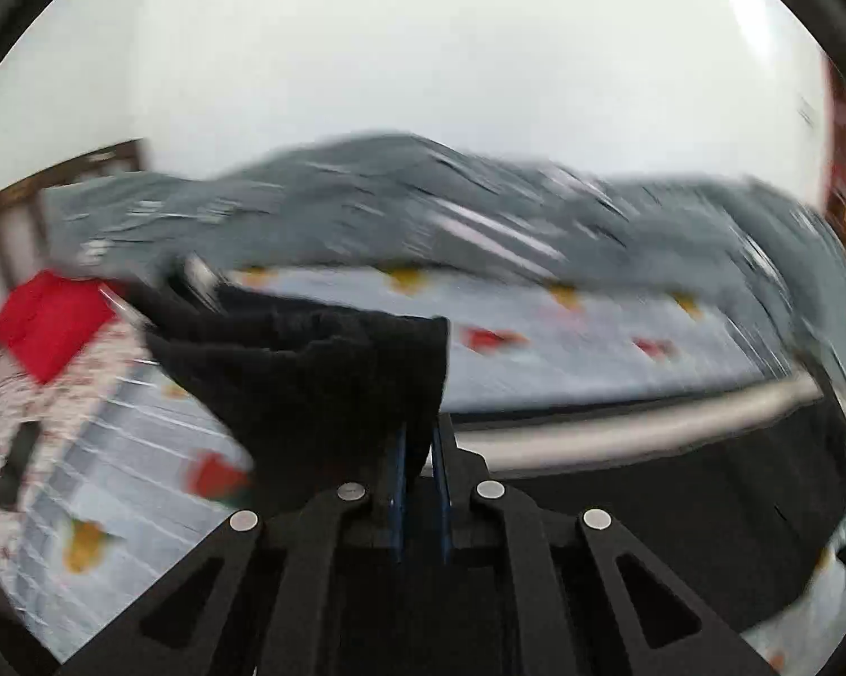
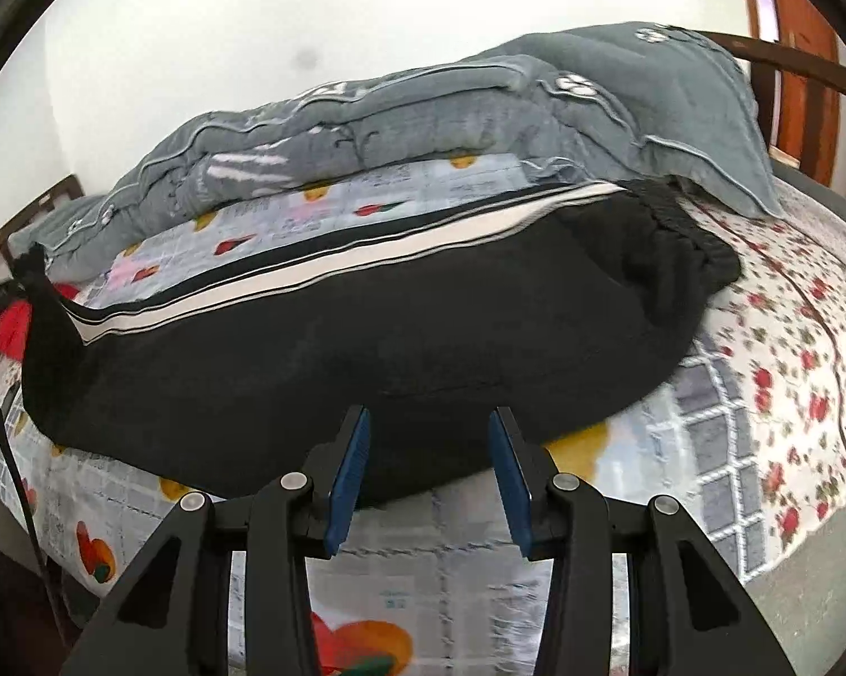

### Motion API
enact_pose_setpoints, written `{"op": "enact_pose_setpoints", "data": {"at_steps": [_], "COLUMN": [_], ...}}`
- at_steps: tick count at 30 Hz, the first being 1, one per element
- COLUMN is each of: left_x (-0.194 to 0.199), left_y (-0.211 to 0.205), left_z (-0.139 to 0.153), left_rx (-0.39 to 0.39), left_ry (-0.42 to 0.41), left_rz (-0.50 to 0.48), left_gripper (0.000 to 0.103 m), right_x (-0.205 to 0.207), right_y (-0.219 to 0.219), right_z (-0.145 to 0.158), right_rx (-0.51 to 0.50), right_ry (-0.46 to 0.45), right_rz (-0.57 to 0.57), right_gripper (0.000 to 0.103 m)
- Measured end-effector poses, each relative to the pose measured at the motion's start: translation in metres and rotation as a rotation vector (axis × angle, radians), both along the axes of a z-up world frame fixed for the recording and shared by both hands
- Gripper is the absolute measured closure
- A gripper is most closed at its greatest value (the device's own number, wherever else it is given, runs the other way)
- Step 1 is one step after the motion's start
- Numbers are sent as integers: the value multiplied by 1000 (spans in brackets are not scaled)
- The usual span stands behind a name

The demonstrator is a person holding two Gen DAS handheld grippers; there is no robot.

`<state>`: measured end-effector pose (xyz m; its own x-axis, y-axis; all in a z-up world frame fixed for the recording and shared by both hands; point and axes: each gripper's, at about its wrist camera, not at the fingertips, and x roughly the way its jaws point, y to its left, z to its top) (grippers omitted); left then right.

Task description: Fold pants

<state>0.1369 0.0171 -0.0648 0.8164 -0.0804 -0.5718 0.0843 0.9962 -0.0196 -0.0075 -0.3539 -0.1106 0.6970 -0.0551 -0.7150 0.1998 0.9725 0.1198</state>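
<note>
Black pants (image 2: 366, 349) with white side stripes lie lengthwise across the bed, waistband (image 2: 687, 236) at the right, leg end lifted at the far left. In the left wrist view my left gripper (image 1: 420, 450) is shut on the black leg end (image 1: 321, 372), which bunches up above the blue pads; this view is blurred by motion. My right gripper (image 2: 428, 439) stands open just in front of the pants' near edge, with nothing between its blue pads (image 2: 349, 467).
A rumpled grey quilt (image 2: 423, 112) is heaped along the far side of the bed. The fruit-print sheet (image 2: 423, 563) and a floral cover (image 2: 789, 366) lie under the pants. A red cloth (image 1: 51, 327) sits at the left. A wooden headboard rail (image 2: 789, 62) curves at the right.
</note>
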Motion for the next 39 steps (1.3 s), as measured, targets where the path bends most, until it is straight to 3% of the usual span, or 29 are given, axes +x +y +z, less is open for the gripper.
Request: {"op": "enact_pose_setpoints", "data": {"at_steps": [4,7,10,12,17,18,21,23,31,39], "left_x": [-14,-34,-57,-66,-68,-66,-66,-67,-70,-72], "left_y": [-83,-127,-157,-155,-94,-81,-16,19,117,149], "left_z": [-50,-79,-90,-89,-74,-71,-65,-64,-84,-98], "left_rx": [-11,-44,27,30,-33,-33,-40,-60,-117,-254], "left_ry": [106,164,156,152,100,85,37,13,53,81], "left_rz": [-176,-340,-420,-424,-320,-283,-130,-65,102,95], "left_gripper": [97,99,98,98,96,91,61,52,50,49], "right_x": [-15,-23,-26,-25,-17,-11,8,24,107,143], "right_y": [-16,-16,-8,-3,19,27,50,67,152,226], "right_z": [-6,-14,-18,-16,-8,-6,-1,1,-7,-30], "right_rx": [72,73,53,45,33,29,40,58,60,-124], "right_ry": [-1,20,40,39,26,23,14,3,38,78], "right_rz": [-47,-51,-39,-30,19,41,112,164,367,511], "right_gripper": [60,60,60,60,60,60,54,51,50,50]}}
